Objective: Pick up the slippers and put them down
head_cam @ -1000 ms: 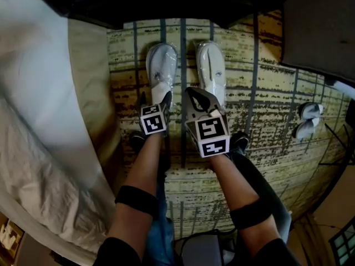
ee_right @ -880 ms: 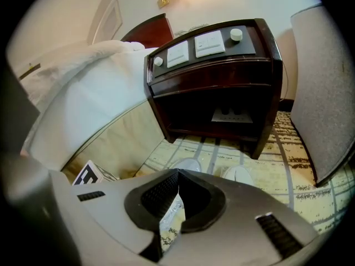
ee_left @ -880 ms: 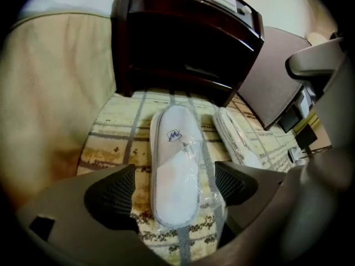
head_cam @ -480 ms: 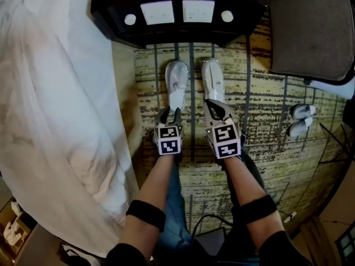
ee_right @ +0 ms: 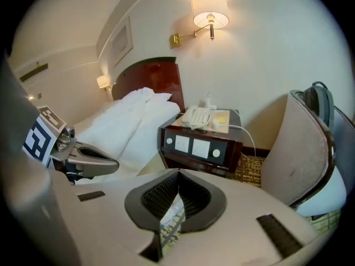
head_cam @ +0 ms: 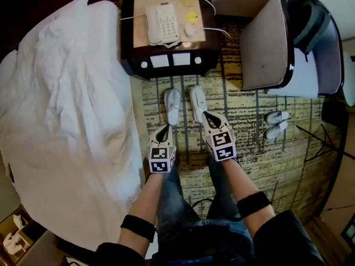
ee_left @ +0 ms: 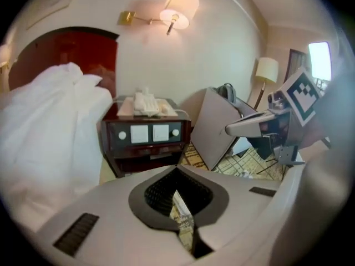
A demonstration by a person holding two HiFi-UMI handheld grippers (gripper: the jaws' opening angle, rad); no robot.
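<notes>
**Both grippers up and off the slippers**

Since a second ago both hands have lifted well clear of the floor. The head view has pulled back with them, so the whole nightstand top now shows. Nearest, the left gripper (head_cam: 165,128) has just been closing. Its jaws are now pressed together with nothing between them, and only a sliver of patterned carpet (head_cam: 249,148) shows through the slit in the left gripper view. The right gripper (head_cam: 207,115) has its jaws pressed together too, and is empty. Each cube (head_cam: 160,159) carries black-and-white square markers, not lettering.

Just beyond the jaws the white slippers (head_cam: 172,105) lie side by side on the carpet, lengthwise in front of the nightstand (head_cam: 166,65). From above, the right gripper covers the near end of the right-hand slipper. The left-hand one lies clear of the left gripper's tips. Neither gripper view shows the slippers, since each gripper's own jaws block that part of the floor.

A second white pair (head_cam: 275,124) sits well apart to the right, near the armchair (head_cam: 266,43), too small to make out further.

The nightstand's front panel has two pale squares and two round knobs, with any markings too small to read. On its tabletop stand a white telephone (head_cam: 161,22) and a yellow item (head_cam: 192,16) whose kind I cannot tell; the keypad print is illegible. The bed (head_cam: 66,104) at left is cut off by the frame edge. Farthest off, a lit wall lamp (ee_right: 209,7) hangs above.
</notes>
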